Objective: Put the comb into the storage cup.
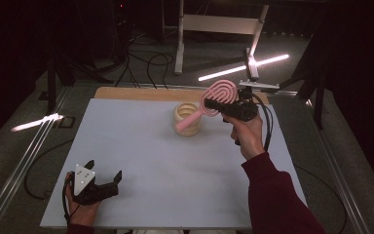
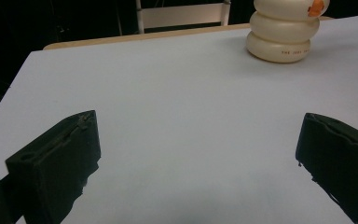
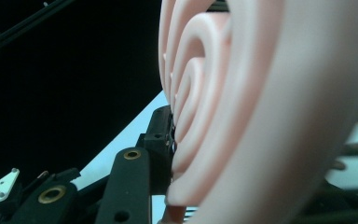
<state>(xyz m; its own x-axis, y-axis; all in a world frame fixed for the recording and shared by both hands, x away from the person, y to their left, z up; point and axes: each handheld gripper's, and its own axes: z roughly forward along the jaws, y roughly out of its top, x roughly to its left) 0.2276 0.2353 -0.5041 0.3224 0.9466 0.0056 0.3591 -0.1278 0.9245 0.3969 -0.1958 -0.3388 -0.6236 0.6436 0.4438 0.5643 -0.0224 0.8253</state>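
A pink hairbrush with a looped oval head is held above the table, its handle slanting down over a cream ribbed cup. My right gripper is shut on the brush head, whose pink ridges press against the jaw in the right gripper view. My left gripper rests near the table's front left corner, open with nothing between its fingers. The cup stands far ahead of it, with an orange mark near its top.
The pale grey table top has a wooden strip along its far edge. Behind it stand a white frame and bright light strips on a dark floor with cables.
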